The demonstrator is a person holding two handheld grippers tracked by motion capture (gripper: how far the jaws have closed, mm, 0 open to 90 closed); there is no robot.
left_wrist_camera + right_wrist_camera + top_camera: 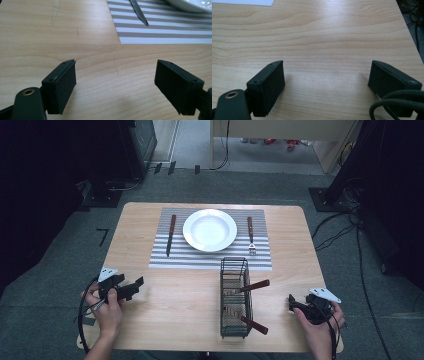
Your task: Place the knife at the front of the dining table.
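Note:
A white plate (210, 229) sits in the middle of a striped placemat (211, 256) at the far half of the wooden table (165, 290). A wood-handled knife (170, 234) lies left of the plate and a fork (250, 235) lies right of it. A black wire caddy (235, 297) stands in front of the mat with two wooden-handled utensils (254, 285) sticking out. My left gripper (133, 288) rests open near the front left edge, nothing between its jaws. My right gripper (295, 302) rests open at the front right, jaws empty. The knife tip (140, 13) and the placemat corner (160, 32) lie ahead of the left gripper.
Cables (350, 230) run over the grey floor right of the table, and dark equipment (135, 145) stands at the back left. The table's right edge (409, 32) lies close to my right gripper. Bare wood lies between the left gripper and the caddy.

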